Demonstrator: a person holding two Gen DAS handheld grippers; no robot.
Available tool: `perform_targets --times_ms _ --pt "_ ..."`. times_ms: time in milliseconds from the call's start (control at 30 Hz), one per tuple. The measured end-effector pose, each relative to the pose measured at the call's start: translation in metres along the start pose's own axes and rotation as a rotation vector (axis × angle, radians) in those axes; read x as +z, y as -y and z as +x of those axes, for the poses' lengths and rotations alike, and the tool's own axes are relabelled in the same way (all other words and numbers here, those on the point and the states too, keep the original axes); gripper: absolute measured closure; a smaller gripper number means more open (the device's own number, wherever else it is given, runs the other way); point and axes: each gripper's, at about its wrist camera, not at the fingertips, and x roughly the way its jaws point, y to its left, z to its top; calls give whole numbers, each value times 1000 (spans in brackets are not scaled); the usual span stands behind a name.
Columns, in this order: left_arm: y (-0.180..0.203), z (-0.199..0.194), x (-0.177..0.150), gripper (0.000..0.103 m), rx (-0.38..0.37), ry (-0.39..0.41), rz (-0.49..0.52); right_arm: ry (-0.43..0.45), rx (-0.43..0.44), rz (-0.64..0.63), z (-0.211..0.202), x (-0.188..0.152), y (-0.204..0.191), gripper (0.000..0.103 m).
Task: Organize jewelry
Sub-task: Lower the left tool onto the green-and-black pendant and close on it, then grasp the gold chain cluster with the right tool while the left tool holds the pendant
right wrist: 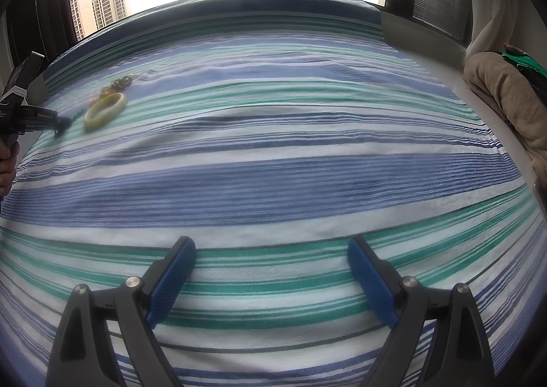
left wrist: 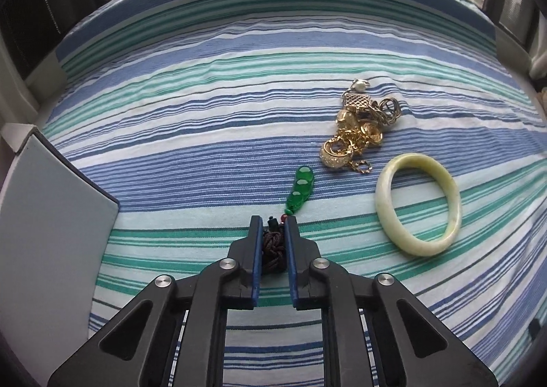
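Left gripper (left wrist: 273,219) is pinching the knotted brown cord of the green bead pendant (left wrist: 301,186), beads trailing on the striped sheet (left wrist: 205,113) near the pale bangle (left wrist: 418,204); lift slowly, avoiding the gold pile (left wrist: 355,137); right gripper (right wrist: 271,247) is hovering wide open, empty.

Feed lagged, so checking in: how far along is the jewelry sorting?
Nothing looks sorted yet. In hand: the left gripper is shut on the green pendant's knotted cord. Left: the gold pile and the bangle still lie on the striped cloth. The right gripper is open, empty.
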Motion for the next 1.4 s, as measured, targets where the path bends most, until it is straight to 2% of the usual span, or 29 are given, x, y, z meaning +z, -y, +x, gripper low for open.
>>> perform_targets --times_ms 333,633,667,733,767,833,933,967,1000,1033,1133,1200,1300,1333,1400 --pt "-26 -58 -21 95 -89 59 -72 0 0 0 0 0 0 10" --pt "-74 -125 -77 95 -186 93 -183 -1 1 1 0 0 0 10" --pt "-81 -131 -84 95 -191 91 -198 -12 1 0 0 1 0 10" --pt "-93 -143 -99 95 -195 96 -217 -107 -26 31 -3 6 -4 10" --pt "-97 -149 -108 95 -192 98 -221 -129 6 62 -10 10 -9 10" --pt "-103 -158 -125 95 -195 104 -230 -96 146 111 -27 27 -27 10" --pt "-108 -167 -146 95 -220 98 -249 -77 364 112 -31 75 -74 14" --pt "-110 -171 -150 95 -226 100 -250 -78 428 120 -24 95 -90 20" --pt "-111 -174 -155 95 -228 106 -250 -91 466 130 -13 116 -106 41" --pt "-113 -179 -161 95 -225 116 -250 -108 490 146 3 137 -122 54" --pt "-122 -192 -175 95 -220 137 -264 -198 574 176 61 191 -170 59" --pt "-130 -196 -183 95 -222 138 -283 -282 579 191 101 210 -198 59" --pt "-140 -200 -193 95 -222 135 -301 -355 497 240 141 217 -225 59" --pt "-142 -201 -196 95 -221 133 -303 -353 481 246 147 218 -231 62" --pt "-144 -199 -199 95 -231 127 -306 -353 422 233 155 221 -244 62"
